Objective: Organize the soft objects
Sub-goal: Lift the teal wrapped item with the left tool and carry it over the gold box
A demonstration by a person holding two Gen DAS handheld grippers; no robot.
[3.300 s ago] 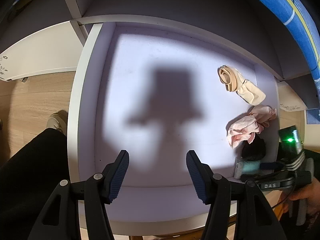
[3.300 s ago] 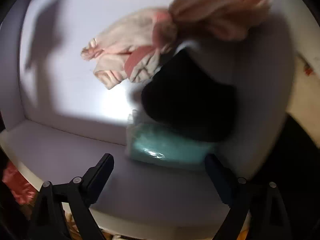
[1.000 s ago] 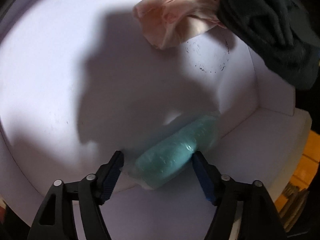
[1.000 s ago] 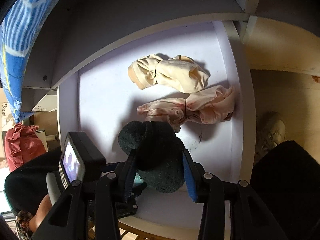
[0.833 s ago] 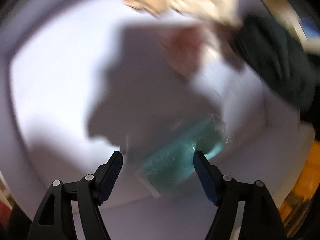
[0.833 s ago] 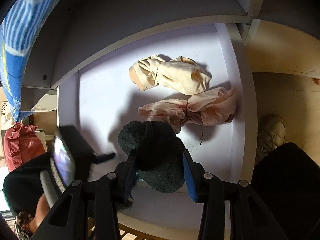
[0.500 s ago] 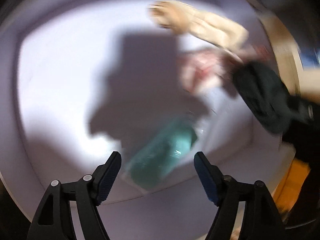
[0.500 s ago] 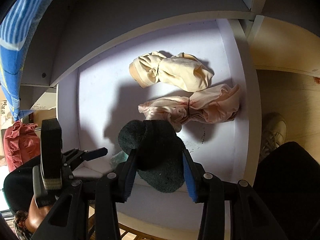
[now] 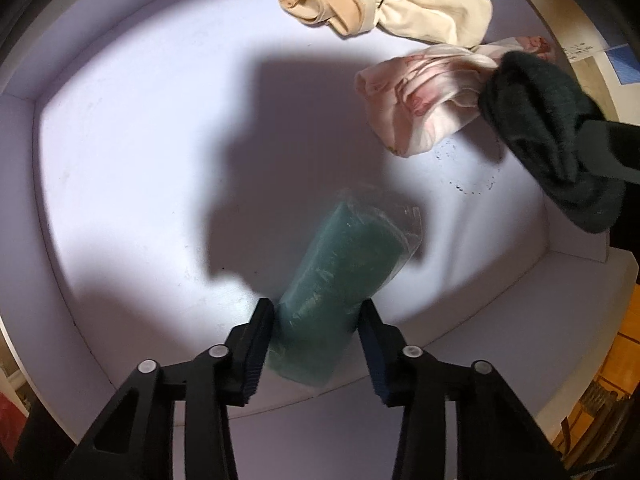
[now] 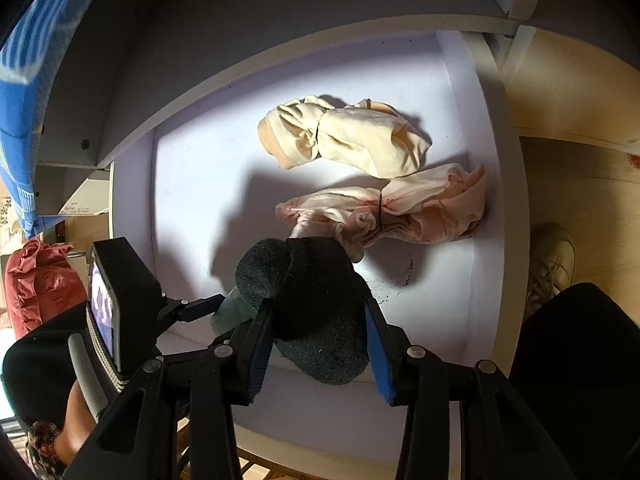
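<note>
Teal wrapped bundle (image 9: 344, 280), free between wide fingers a second ago, now pinched as left gripper (image 9: 316, 332) closes on it near drawer (image 9: 120, 160) front; right gripper (image 10: 320, 344) clamps dark sock (image 10: 316, 304) above; cream (image 10: 352, 140) and pink rolls (image 10: 392, 208) behind

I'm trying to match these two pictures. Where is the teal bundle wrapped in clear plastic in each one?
Left wrist view: the teal bundle sits low in the middle, between the closing left gripper's pads.
Right wrist view: only a sliver shows at lower left, behind the dark green sock.
Shared landmark: the pink floral bundle.
</note>
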